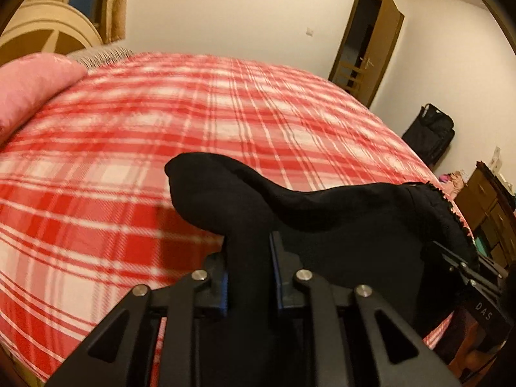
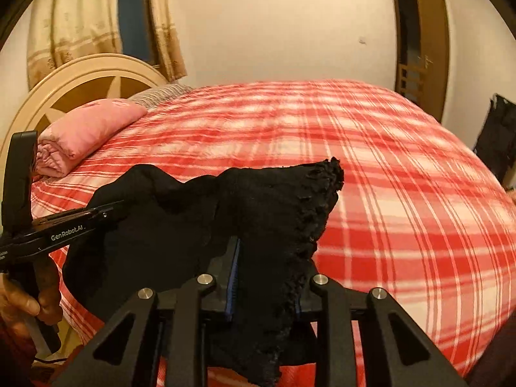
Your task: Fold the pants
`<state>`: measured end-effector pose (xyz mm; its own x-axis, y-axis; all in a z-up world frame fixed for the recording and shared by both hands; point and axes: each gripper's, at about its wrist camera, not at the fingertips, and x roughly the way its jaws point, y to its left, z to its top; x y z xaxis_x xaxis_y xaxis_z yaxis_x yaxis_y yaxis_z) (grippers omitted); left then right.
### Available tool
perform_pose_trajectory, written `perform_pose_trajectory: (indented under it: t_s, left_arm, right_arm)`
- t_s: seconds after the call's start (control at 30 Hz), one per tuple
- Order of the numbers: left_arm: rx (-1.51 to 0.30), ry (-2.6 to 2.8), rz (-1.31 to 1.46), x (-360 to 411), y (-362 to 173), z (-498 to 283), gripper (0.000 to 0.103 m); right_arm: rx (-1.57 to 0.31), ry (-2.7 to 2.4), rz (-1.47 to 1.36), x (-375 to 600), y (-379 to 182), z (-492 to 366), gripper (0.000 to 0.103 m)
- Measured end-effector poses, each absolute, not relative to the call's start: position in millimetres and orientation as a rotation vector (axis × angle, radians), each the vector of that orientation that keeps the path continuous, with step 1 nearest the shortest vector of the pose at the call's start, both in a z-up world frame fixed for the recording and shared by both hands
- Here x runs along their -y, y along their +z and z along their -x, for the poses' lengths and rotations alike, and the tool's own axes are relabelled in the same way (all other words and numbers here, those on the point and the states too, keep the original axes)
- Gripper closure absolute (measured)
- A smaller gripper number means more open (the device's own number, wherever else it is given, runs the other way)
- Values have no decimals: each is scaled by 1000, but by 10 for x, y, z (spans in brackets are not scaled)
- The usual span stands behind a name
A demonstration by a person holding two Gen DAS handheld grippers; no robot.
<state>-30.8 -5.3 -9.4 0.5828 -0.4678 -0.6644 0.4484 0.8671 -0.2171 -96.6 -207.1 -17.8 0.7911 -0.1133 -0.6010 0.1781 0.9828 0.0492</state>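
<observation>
Pants (image 2: 180, 225) hung stretched left-to-right between both hand-held grippers, left (image 1: 250, 277) and right (image 2: 267, 277), each clenched on cloth above the bed (image 2: 403, 193).

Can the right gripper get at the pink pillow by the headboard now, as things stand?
Probably not. The right gripper is shut on the black pants, so its jaws are full, and the pink pillow lies far up the plaid bed, past the left gripper.

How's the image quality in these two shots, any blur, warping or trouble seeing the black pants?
Left wrist view: the plaid bedspread is motion-smeared, the door bows from fisheye warping, and the pants read as near-featureless black. Right wrist view: warm dim light, blurred plaid, though the pants' frilled edge stays discernible.
</observation>
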Motion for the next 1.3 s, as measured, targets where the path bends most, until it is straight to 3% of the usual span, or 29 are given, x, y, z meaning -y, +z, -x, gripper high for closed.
perform_pose_trajectory:
  t_s: [0.47, 0.67, 0.83, 0.87, 0.93, 1.0, 1.1, 1.3]
  left_arm:
    - [-642, -292, 71, -681, 357, -435, 82]
    - [-612, -154, 72, -957, 316, -853, 82]
    - [-718, -81, 60, -1062, -94, -1209, 81]
    - [-754, -68, 59, -1080, -204, -1267, 79]
    - [-833, -7, 47, -1134, -466, -1379, 75]
    - [-855, 37, 52, -1220, -603, -1407, 52]
    - [-845, 104, 34, -1336, -674, -1392, 29]
    - [-832, 153, -19, -1438, -559, -1287, 16]
  right_arm:
    - [-506, 50, 46, 1355, 323, -438, 77]
    - [-551, 80, 107, 1126, 20, -1187, 77]
    - [-749, 72, 129, 1057, -662, -1744, 75]
    - [-778, 46, 165, 1042, -810, -1799, 74]
    - [-772, 37, 200, 1052, -943, -1783, 56]
    - [-778, 50, 185, 1096, -959, -1786, 53]
    - [-788, 48, 168, 1159, -911, -1794, 43]
    - [-698, -4, 141, 1249, -626, -1460, 43]
